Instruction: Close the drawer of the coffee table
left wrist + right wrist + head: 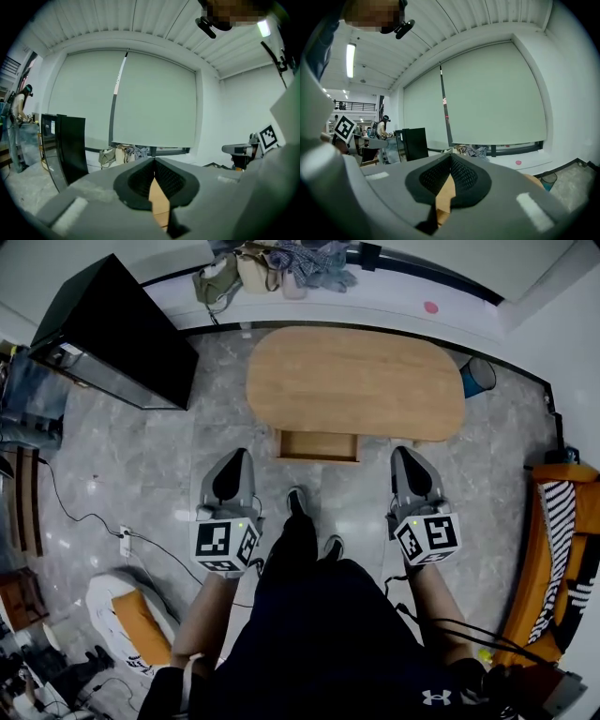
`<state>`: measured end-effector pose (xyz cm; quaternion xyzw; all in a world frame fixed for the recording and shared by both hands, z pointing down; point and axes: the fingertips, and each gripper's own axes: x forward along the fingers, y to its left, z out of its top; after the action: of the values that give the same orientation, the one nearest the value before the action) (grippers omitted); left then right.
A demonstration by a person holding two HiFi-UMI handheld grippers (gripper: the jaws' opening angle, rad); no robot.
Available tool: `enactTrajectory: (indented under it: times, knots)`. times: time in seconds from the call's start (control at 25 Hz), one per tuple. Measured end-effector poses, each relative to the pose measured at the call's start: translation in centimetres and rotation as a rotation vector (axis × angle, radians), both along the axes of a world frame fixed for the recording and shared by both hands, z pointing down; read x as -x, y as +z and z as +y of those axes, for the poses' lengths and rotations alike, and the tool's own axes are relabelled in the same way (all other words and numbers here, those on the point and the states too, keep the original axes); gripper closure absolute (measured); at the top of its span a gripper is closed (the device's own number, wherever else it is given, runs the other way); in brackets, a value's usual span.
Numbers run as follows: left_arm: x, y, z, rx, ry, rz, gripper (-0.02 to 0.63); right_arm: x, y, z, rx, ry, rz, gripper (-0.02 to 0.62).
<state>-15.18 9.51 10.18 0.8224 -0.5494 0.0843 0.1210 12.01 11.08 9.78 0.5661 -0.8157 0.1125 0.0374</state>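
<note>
**Drawer stands open as you face the coffee table (pixel 356 381), both grippers shut and empty**

The drawer (pixel 317 446) juts from the near long edge of the oval wooden top, a little left of that edge's middle. Your left gripper (pixel 240 456) and right gripper (pixel 401 452) hang over the grey marble floor (pixel 122 456), one to each side of the drawer, short of the table and touching nothing. In the left gripper view the fingers (pixel 140 180) meet tip to tip with nothing between them; in the right gripper view the fingers (pixel 464 178) are pressed together the same way. Your shoes (pixel 298 501) stand just in front of the drawer. A black cabinet (pixel 112 334) stands off the table's far left end, and a blue bin (pixel 478 376) sits by its right end.
</note>
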Motion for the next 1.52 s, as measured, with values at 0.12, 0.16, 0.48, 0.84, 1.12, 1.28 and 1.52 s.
enactTrajectory:
  times: [0.12, 0.16, 0.48, 0.84, 1.12, 1.28, 1.52]
  knots:
    - [0.8, 1.3, -3.2, 0.007, 0.037, -0.007, 0.603, 0.5, 1.4, -2.8, 0.025, 0.023, -0.008, 0.592]
    - [1.1, 1.8, -4.2, 0.01, 0.048, -0.01, 0.603, 0.7, 1.9, -3.7, 0.033, 0.032, -0.008, 0.592]
    - [2.6, 11.0, -9.5, 0.106, 0.175, -0.163, 0.598, -0.1, 8.6, -7.9, 0.171, 0.103, 0.013, 0.592]
    - [2.4, 25.5, -9.4, 0.32, 0.244, -0.318, 0.571, -3.0, 21.3, -8.1, 0.365, 0.074, 0.07, 0.592]
    - [1.8, 33.7, -9.2, 0.435, 0.29, -0.371, 0.504, -3.0, 30.6, -8.6, 0.467, -0.006, 0.105, 0.592]
    - [2.0, 38.8, -8.7, 0.509, 0.311, -0.398, 0.494, -3.8, 35.6, -8.2, 0.527, -0.045, 0.125, 0.592]
    - [3.4, 46.1, -7.4, 0.585, 0.332, -0.467, 0.494, -3.8, 43.6, -6.8, 0.615, -0.111, 0.122, 0.584]
